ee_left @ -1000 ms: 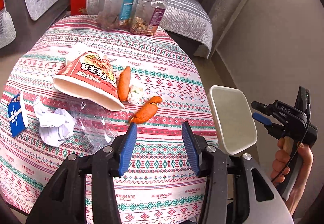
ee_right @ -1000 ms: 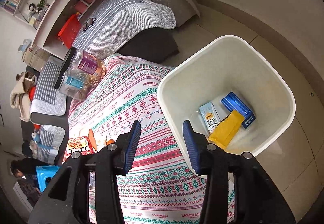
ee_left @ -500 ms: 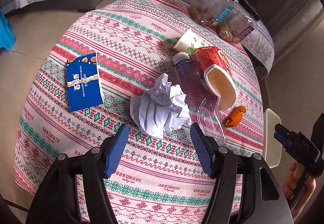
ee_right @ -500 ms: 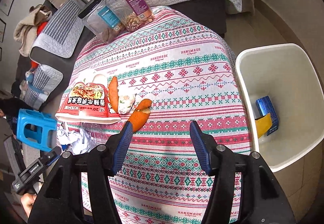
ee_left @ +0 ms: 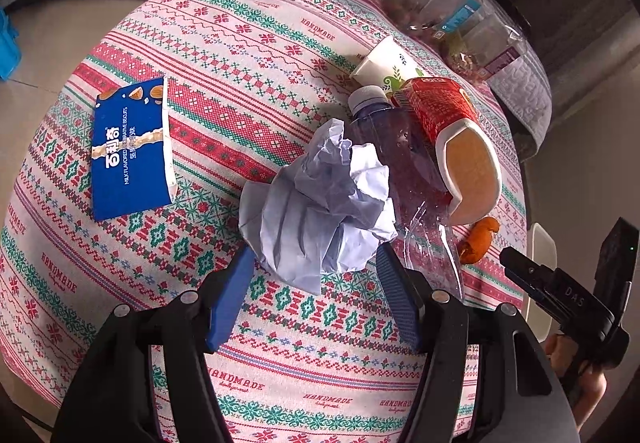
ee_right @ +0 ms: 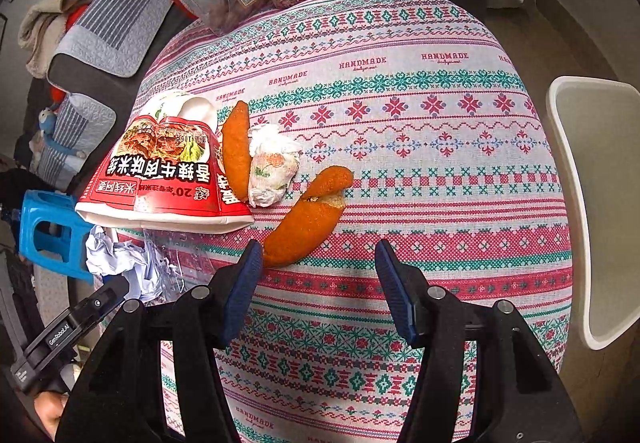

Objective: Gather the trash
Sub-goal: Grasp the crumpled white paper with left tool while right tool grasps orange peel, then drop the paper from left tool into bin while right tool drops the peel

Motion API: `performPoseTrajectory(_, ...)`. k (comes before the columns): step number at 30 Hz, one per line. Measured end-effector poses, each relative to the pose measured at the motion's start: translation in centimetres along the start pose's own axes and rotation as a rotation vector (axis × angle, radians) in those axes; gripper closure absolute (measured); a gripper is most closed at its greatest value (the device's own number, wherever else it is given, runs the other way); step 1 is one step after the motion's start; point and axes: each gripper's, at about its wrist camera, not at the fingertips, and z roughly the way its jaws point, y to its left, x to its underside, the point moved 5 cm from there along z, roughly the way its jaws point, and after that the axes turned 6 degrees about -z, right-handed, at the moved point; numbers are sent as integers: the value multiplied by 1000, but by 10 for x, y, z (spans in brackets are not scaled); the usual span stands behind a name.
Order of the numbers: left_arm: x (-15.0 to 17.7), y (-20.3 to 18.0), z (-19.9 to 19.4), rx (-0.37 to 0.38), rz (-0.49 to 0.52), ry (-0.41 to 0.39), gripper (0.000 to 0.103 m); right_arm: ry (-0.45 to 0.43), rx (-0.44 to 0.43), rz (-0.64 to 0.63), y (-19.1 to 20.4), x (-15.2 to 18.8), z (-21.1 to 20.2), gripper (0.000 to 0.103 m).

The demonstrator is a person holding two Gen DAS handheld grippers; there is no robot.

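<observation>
Spread wide, my left gripper (ee_left: 316,295) has the crumpled paper (ee_left: 320,199) lying straight ahead on the tablecloth (ee_left: 240,43), its near edge between the fingertips, nearer than my empty, open right gripper (ee_right: 318,283).

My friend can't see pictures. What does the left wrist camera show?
An open left claw reaches toward a crumpled paper ball on a patterned tablecloth. Beside the paper lie a squashed plastic bottle, a tipped red noodle cup and a blue biscuit box.
</observation>
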Motion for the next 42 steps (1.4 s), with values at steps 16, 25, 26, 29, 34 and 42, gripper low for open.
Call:
performPoseTrajectory(16,-7,1,16,15,-31,-8,67,27,-21,38,15,-1,33,73)
performPoseTrajectory(25,-7,2,6,4,-20,-31,73,14,-24,30,19,-3,25,90)
performPoseTrajectory(26,-6,2,4,5,-21,-34,73,9,-27,32,18,-3,23,91)
performPoseTrajectory(29,-6,3,-5,20,-32,-47,73,4,-36,33,17,-4,18,92)
performPoseTrajectory(34,-7,6,-28,52,-48,-83,73,-7,-40,8,16,-3,6,93)
performPoseTrajectory(42,-4,-4,-53,104,-22,-114,73,-25,-34,-8,13,3,-12,94)
